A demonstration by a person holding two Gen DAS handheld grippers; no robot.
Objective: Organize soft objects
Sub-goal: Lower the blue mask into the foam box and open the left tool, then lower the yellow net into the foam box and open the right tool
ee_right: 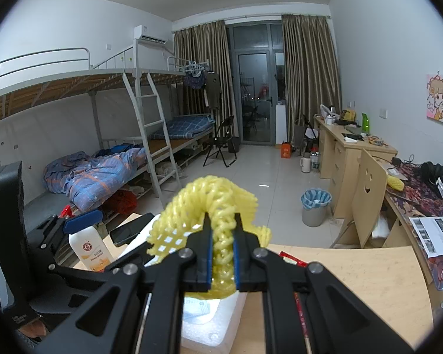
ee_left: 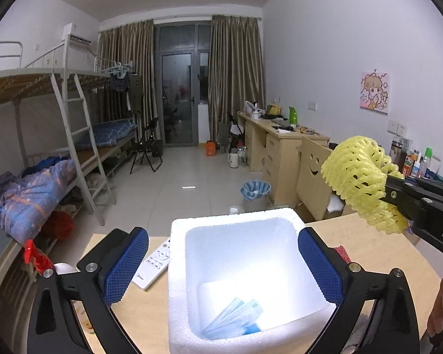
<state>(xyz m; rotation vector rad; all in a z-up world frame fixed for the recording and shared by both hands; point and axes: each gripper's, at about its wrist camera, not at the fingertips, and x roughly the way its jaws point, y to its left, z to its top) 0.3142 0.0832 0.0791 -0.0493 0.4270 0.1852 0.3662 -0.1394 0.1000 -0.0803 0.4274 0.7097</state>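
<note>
A white foam box [ee_left: 177, 265] stands on the wooden table just ahead of me. Blue face masks [ee_left: 236, 318] lie on its floor. My left gripper [ee_left: 223, 233] is open wide, its blue pads [ee_left: 127, 265] on either side of the box's upper part, with nothing between them. At the right, above the table, a yellow foam fruit net [ee_left: 357, 177] is pinched in my right gripper [ee_left: 389, 194]. In the right wrist view the right gripper [ee_right: 223, 236] is shut on the net [ee_right: 218, 197], which bulges above the fingers over the box [ee_right: 221, 324].
A white remote control [ee_left: 155, 262] lies left of the box, a red packet [ee_left: 341, 252] to its right. A white bottle [ee_right: 90, 250] stands at the table's left side. A wooden chair [ee_left: 313, 177] and cluttered desks run along the right wall; bunk beds along the left.
</note>
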